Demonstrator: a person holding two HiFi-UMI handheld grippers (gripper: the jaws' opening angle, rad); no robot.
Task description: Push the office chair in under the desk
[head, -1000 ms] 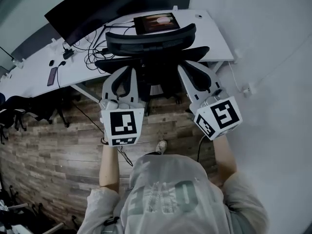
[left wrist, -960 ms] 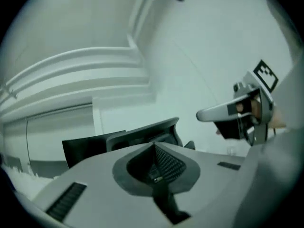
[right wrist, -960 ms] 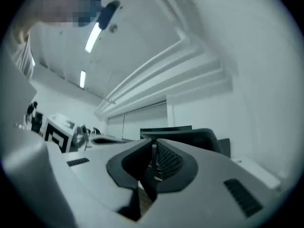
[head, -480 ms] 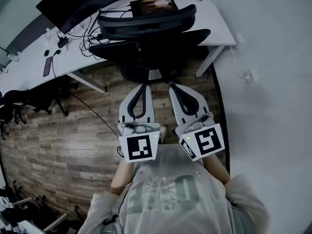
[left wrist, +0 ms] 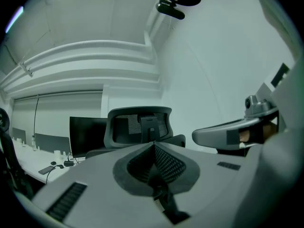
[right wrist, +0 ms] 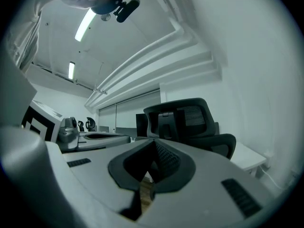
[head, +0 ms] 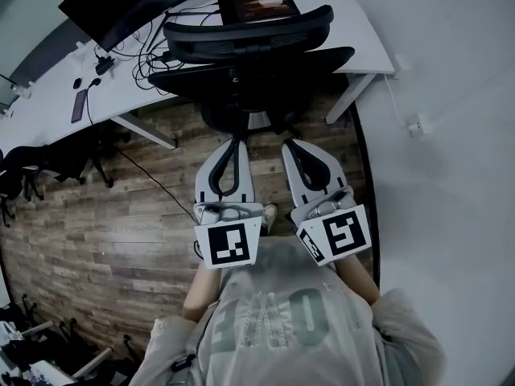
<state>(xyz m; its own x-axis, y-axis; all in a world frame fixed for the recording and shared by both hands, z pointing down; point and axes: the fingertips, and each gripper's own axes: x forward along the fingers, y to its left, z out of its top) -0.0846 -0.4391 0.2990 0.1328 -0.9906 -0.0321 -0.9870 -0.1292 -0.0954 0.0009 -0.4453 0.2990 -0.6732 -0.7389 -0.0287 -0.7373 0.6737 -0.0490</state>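
The black office chair (head: 245,43) stands with its seat partly under the white desk (head: 358,43), its mesh back toward me. My left gripper (head: 238,141) and right gripper (head: 288,143) are side by side, a short way back from the chair base and not touching it. Both are shut with nothing between the pads. In the left gripper view the closed jaws (left wrist: 153,144) point level at the chair back (left wrist: 140,125). The right gripper view shows its closed jaws (right wrist: 154,141) below the chair (right wrist: 185,120), which stands right of centre.
On the desk are a dark monitor (head: 121,6), a lit tablet (head: 257,2), tangled cables (head: 141,59) and a phone (head: 78,107). Desk legs (head: 346,99) flank the chair. Other chairs (head: 24,179) stand at the left. A wall socket (head: 414,125) is on the right wall.
Both grippers have drawn back from beside the chair's seat toward the person and come closer together. The chair stands where it was against the desk.
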